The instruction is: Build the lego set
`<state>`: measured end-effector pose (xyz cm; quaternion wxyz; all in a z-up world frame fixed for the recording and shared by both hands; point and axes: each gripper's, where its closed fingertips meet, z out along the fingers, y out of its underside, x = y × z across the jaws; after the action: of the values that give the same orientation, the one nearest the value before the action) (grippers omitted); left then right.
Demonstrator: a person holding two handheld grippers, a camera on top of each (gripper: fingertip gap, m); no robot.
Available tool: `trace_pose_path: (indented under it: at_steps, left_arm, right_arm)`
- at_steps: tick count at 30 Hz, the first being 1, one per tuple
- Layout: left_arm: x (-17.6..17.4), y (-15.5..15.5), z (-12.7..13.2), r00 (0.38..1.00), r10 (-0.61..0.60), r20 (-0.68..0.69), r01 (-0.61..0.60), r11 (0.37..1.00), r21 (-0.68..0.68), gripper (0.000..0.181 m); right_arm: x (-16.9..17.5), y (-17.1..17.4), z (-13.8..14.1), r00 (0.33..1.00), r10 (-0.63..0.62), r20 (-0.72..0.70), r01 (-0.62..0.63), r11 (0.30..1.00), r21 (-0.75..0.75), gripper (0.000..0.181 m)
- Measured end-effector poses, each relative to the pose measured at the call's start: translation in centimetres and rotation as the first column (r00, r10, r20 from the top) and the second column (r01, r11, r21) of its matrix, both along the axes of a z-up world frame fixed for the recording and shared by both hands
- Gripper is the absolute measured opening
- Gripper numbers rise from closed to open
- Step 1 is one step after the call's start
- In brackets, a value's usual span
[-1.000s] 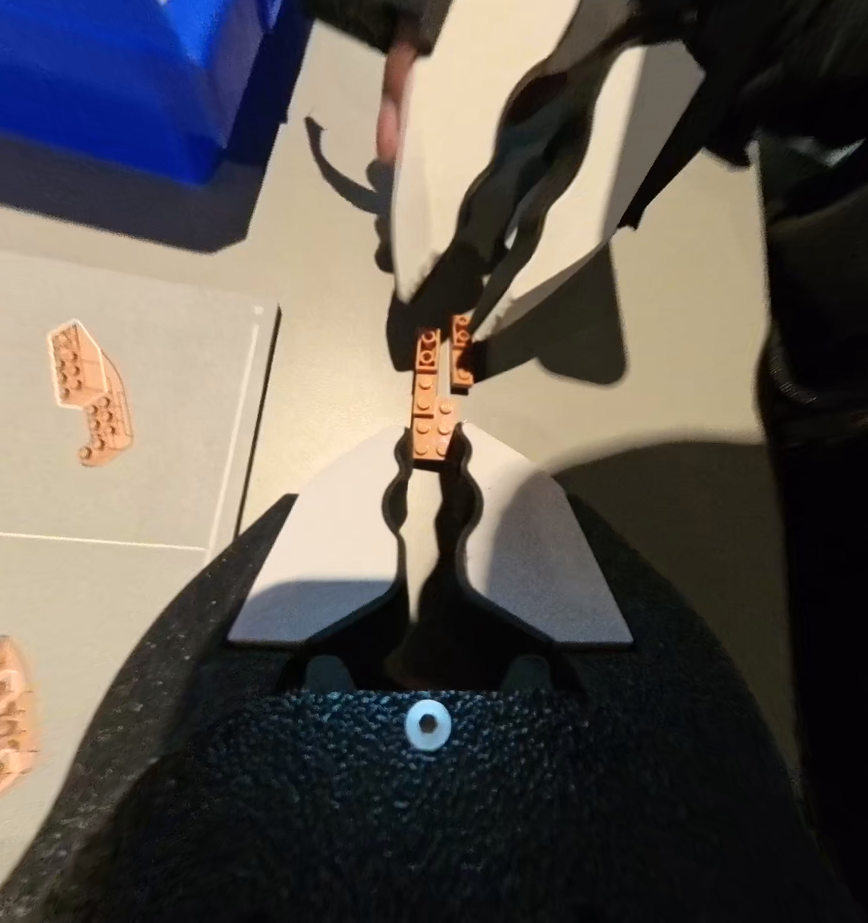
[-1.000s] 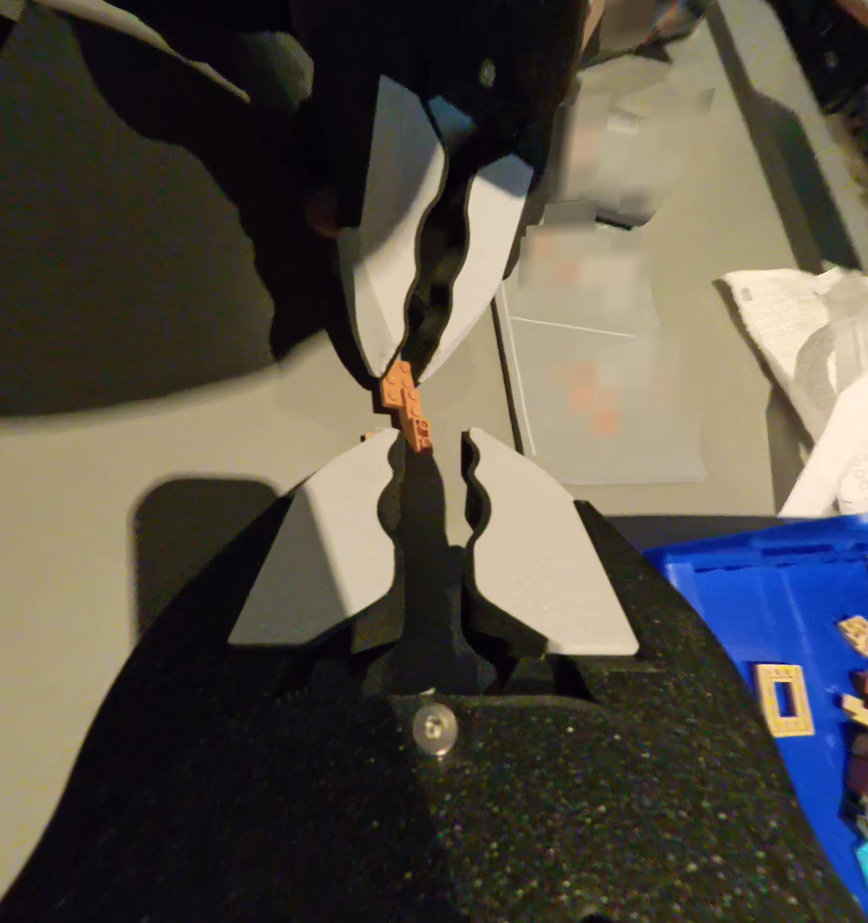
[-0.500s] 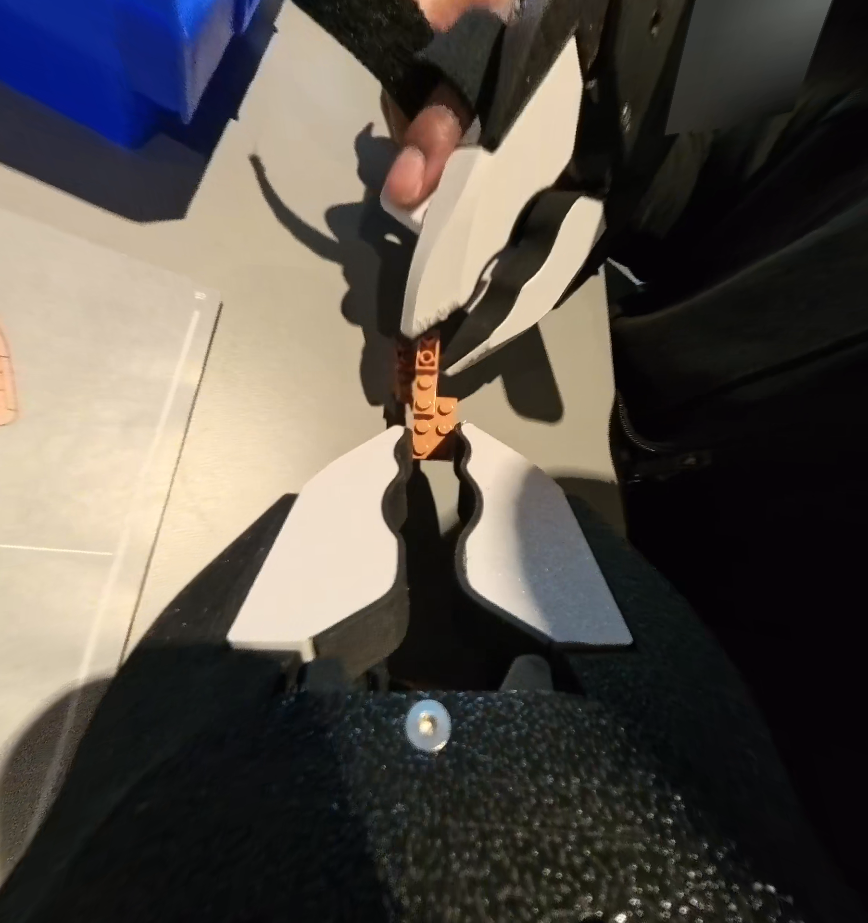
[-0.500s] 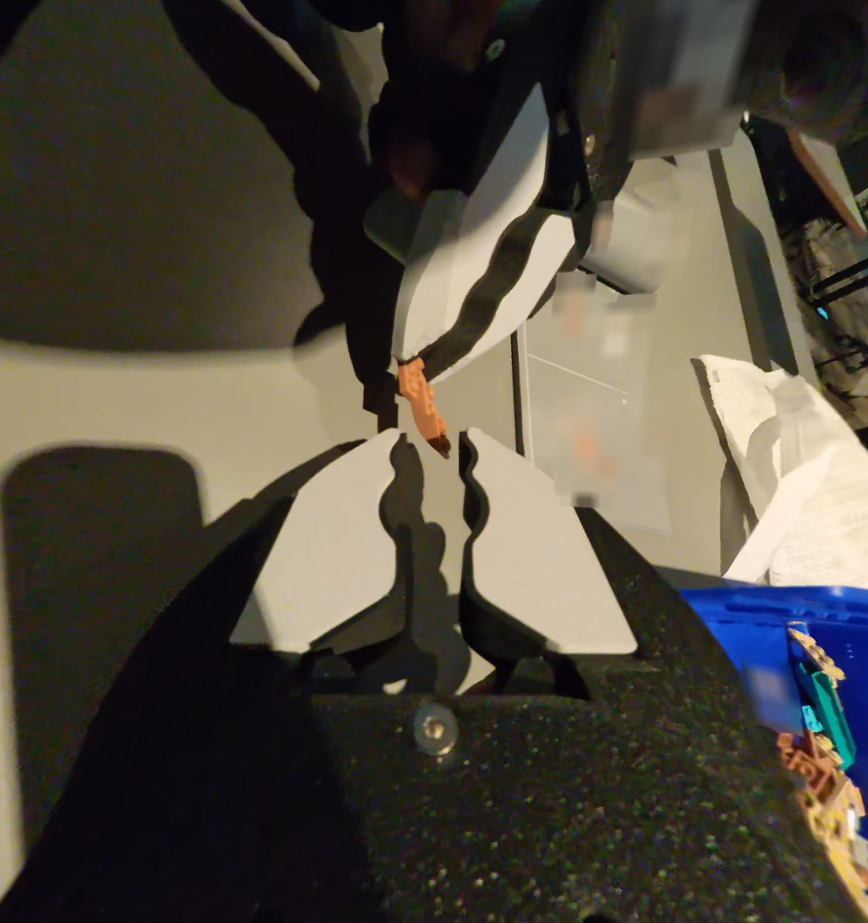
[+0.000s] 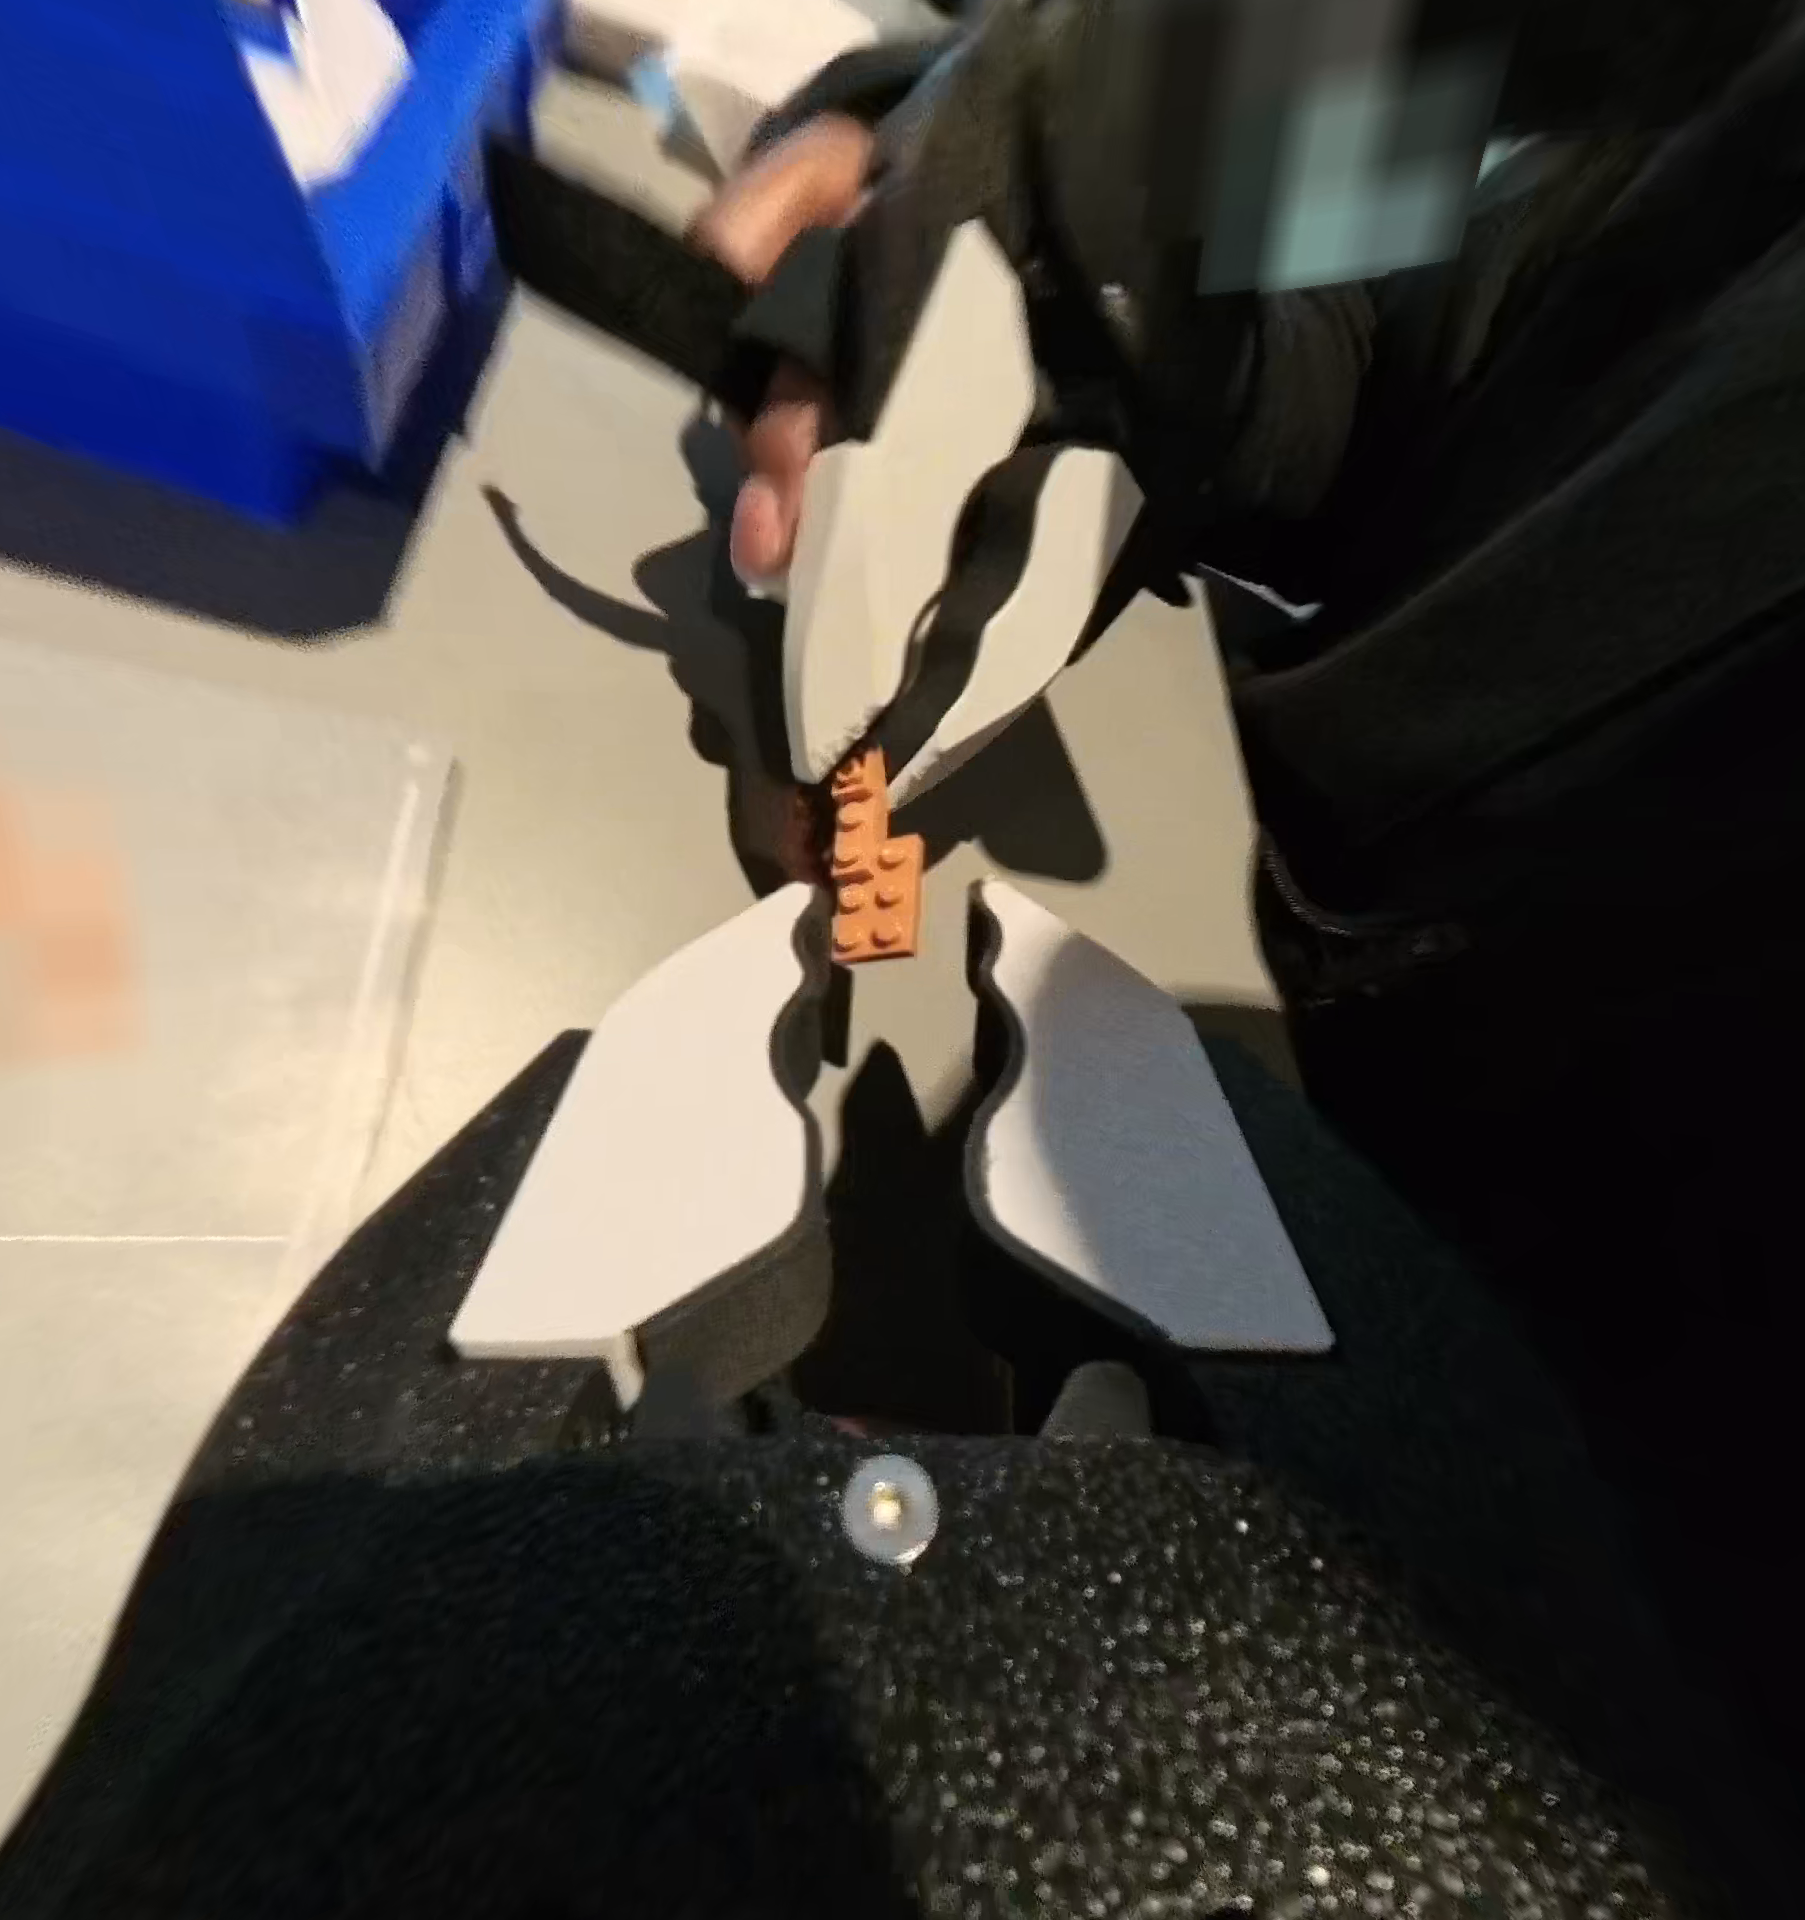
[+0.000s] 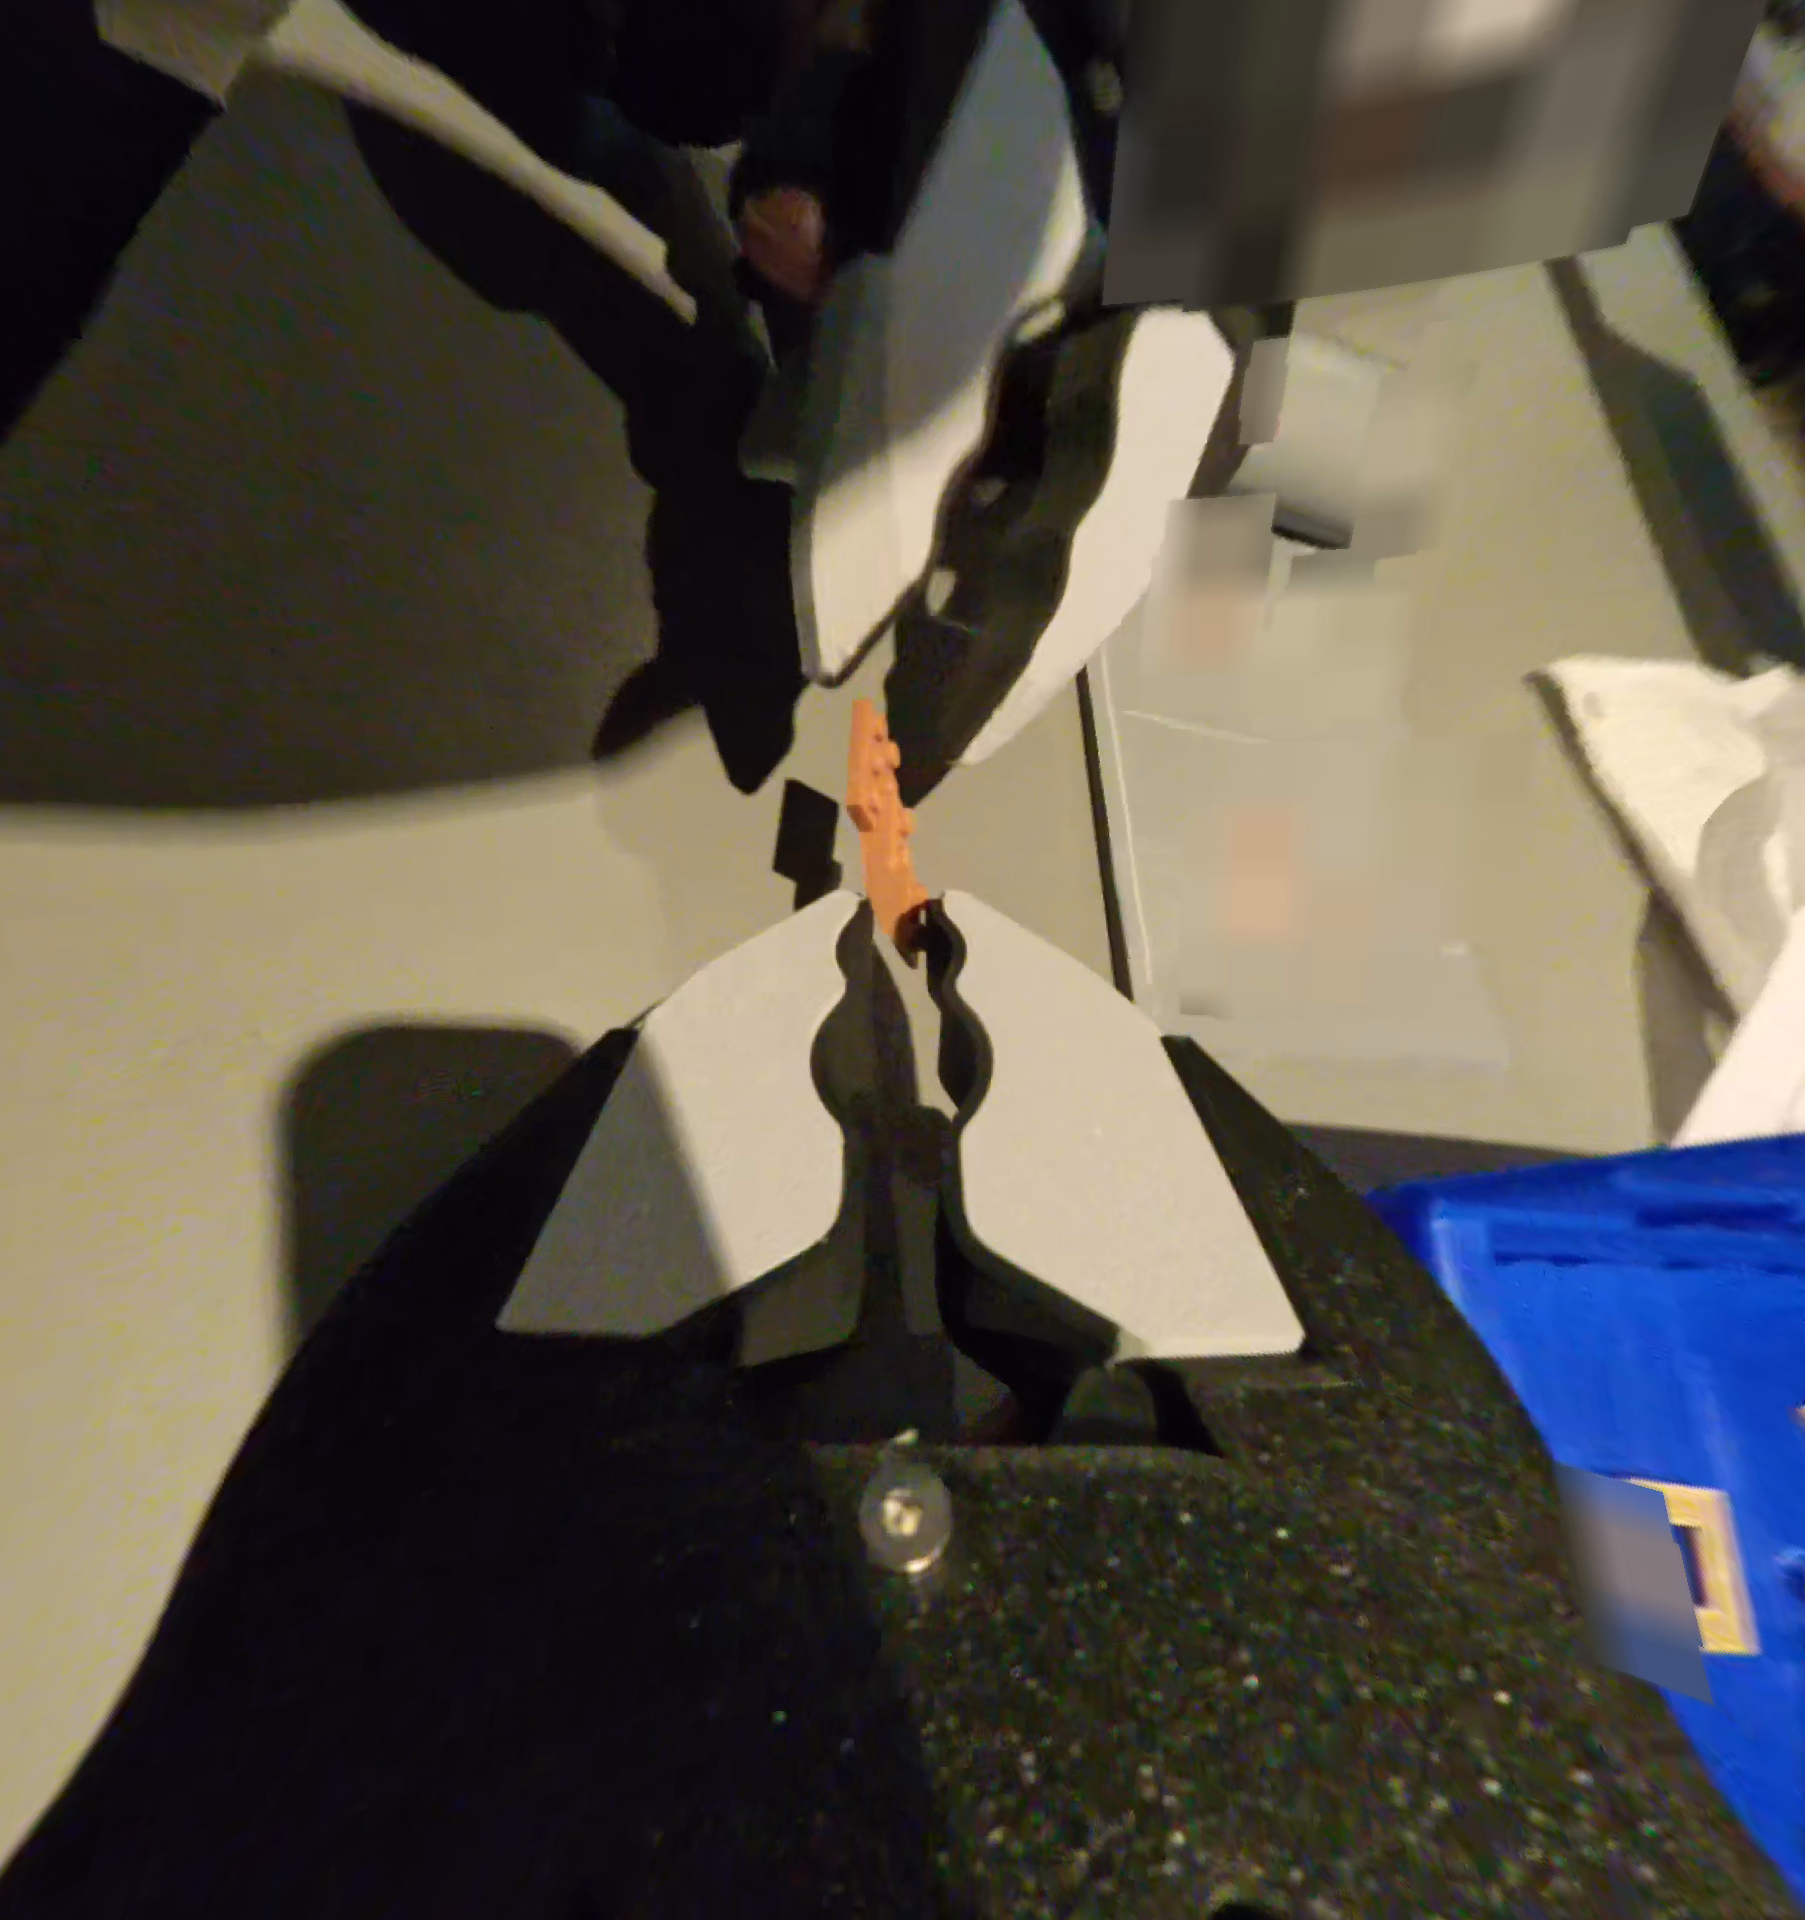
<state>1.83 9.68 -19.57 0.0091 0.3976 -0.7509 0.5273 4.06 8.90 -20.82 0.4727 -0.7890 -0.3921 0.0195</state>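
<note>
The left hand-held gripper (image 5: 893,894) spread its jaws and released the orange lego piece (image 5: 874,875). The right hand-held gripper (image 6: 898,906) closed on that piece's far end, taking it over.

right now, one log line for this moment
right gripper: shut on orange lego piece | left gripper: open, tips flanking piece | piece: held in air

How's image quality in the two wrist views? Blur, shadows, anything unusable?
Left wrist view: blue bin and the far hand are motion-smeared; the orange plates stay fairly sharp, studs readable. Right wrist view: dimmer, with hard dark shadows across the table; the plates show edge-on and soft, the bin blurred. Both bend at the edges, fisheye style.
</note>
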Motion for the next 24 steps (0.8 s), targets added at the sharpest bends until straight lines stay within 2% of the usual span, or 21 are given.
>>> trace_pose_path:
  at_steps: [5, 9, 14, 19, 21, 22, 24]
  left_arm:
    - [1.2, 0.9, 0.0, 0.972, 0.014, 0.233, -0.059, 0.980, 0.188, 0.028]
    - [1.4, 0.3, -0.6, 0.921, -0.081, 0.382, -0.060, 0.937, 0.343, 0.023]
    - [1.9, -0.1, 0.3, 0.841, -0.116, 0.528, -0.114, 0.917, 0.383, 0.011]
    - [1.9, -0.1, 0.0, 0.840, -0.138, 0.524, -0.108, 0.905, 0.411, 0.005]
    - [1.9, 0.0, -0.3, 0.868, -0.119, 0.482, -0.097, 0.911, 0.400, 0.005]
    - [1.9, 0.2, -0.5, 0.887, -0.099, 0.452, -0.096, 0.915, 0.391, 0.004]
    - [2.0, 0.9, -1.2, 0.928, -0.046, 0.370, -0.103, 0.922, 0.373, 0.004]
  right_arm:
    - [0.8, -0.2, 0.0, 0.968, -0.056, -0.246, 0.023, 0.990, -0.136, 0.009]
    - [0.9, -0.2, 0.5, 0.949, -0.069, -0.308, 0.025, 0.989, -0.147, 0.009]
    - [0.9, -0.1, 0.7, 0.934, -0.085, -0.348, 0.029, 0.986, -0.163, 0.009]
    - [0.8, -0.1, 0.5, 0.937, -0.084, -0.340, 0.026, 0.985, -0.171, 0.010]
    - [0.9, -0.2, 0.1, 0.950, -0.088, -0.298, 0.035, 0.983, -0.180, 0.012]
    - [1.2, -0.3, -0.2, 0.963, -0.086, -0.256, 0.040, 0.983, -0.182, 0.019]
    - [1.8, -0.6, -0.7, 0.985, -0.065, -0.162, 0.037, 0.985, -0.171, 0.019]
